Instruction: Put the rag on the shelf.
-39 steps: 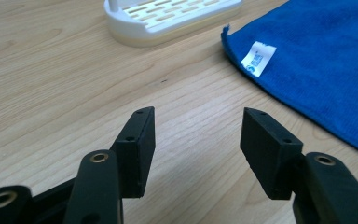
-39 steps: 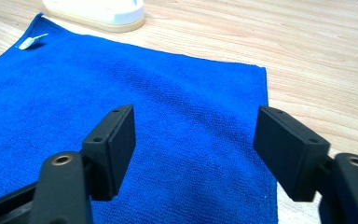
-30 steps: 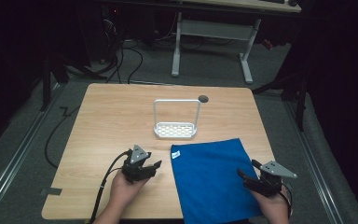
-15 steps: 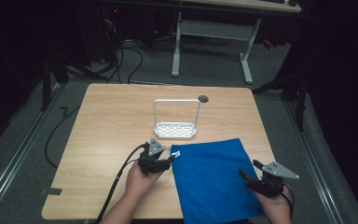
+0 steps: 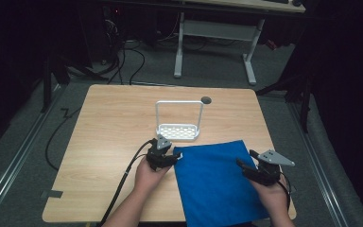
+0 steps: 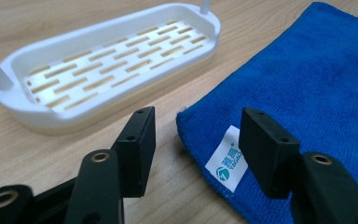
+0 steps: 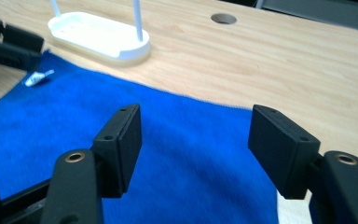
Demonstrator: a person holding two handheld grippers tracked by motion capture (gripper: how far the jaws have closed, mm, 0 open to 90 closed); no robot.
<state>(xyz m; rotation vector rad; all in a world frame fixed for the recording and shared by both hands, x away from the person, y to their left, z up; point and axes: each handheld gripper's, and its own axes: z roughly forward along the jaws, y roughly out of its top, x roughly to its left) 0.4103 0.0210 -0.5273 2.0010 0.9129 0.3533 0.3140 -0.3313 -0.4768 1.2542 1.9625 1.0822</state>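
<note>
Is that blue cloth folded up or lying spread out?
Spread out. The blue cloth lies flat in one layer on the table, its edges and white label showing.

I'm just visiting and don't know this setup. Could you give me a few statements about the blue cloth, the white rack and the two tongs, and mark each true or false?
1. The blue cloth lies spread flat on the table. True.
2. The left tongs are clamped shut on the white rack. False: their jaws stand open at the cloth's corner with the white label, gripping nothing.
3. The white rack holds a folded towel. False: its slotted tray is empty.
4. The right tongs are open over the cloth's right edge. True.
5. The rack stands on the cloth. False: it stands on bare wood just beyond the cloth's far edge.
</note>
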